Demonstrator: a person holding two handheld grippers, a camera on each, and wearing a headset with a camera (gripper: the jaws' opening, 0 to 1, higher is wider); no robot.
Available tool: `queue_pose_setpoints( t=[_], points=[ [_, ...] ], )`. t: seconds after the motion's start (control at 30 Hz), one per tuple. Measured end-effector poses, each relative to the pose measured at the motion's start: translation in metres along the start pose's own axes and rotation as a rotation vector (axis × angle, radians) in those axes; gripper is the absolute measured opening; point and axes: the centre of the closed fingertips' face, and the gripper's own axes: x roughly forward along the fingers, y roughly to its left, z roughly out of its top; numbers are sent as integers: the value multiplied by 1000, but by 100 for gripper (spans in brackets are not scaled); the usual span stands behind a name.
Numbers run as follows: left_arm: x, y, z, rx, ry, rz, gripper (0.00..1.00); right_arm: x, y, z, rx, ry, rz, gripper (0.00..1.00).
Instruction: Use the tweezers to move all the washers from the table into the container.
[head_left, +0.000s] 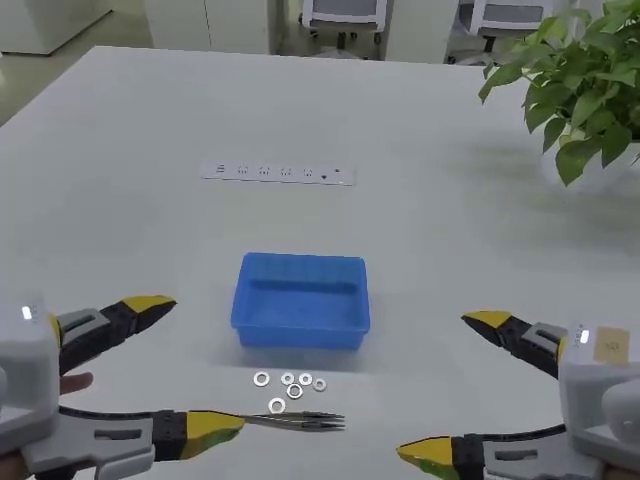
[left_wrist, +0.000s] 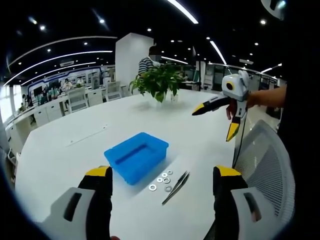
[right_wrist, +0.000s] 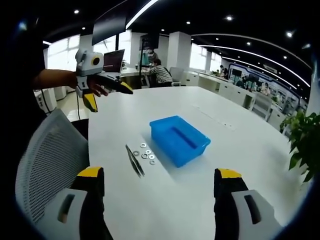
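Observation:
Several small silver washers (head_left: 290, 385) lie on the white table just in front of the blue container (head_left: 302, 300), also seen as washers (left_wrist: 162, 181) and washers (right_wrist: 146, 153). Dark tweezers (head_left: 300, 421) rest on the table near them, tweezers (left_wrist: 175, 187), tweezers (right_wrist: 134, 160). My left gripper (head_left: 192, 365) hovers open at the lower left, its jaws wide apart, nothing between them. My right gripper (head_left: 450, 385) hovers open at the lower right, empty too. The blue container (left_wrist: 136, 155) (right_wrist: 179, 139) looks empty.
A white power strip (head_left: 277, 172) is set flush in the table beyond the container. A potted green plant (head_left: 585, 90) stands at the far right. A mesh chair back (right_wrist: 50, 165) sits at the table's near edge. Office chairs stand past the far edge.

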Motion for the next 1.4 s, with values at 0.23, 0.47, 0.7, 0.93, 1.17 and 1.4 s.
queue_pose_setpoints(
  t=[0.23, 0.47, 0.7, 0.93, 1.17, 1.4],
  points=[
    [6, -4, -4, 11, 24, -29, 84, 9, 5, -5, -59, 33, 56, 87],
    [12, -7, -10, 40, 49, -62, 77, 19, 12, -9, -138, 58, 136, 77],
    [20, -8, -16, 68, 76, -98, 68, 29, 15, -12, -186, 78, 191, 69],
    [28, -10, -26, 92, 116, -142, 58, 40, 20, -15, -233, 98, 255, 61],
    [37, -15, -39, 133, 172, -196, 49, 53, 25, -20, -291, 127, 322, 51],
    [45, -17, -58, 174, 256, -246, 44, 67, 32, -25, -329, 154, 380, 44]
  ],
)
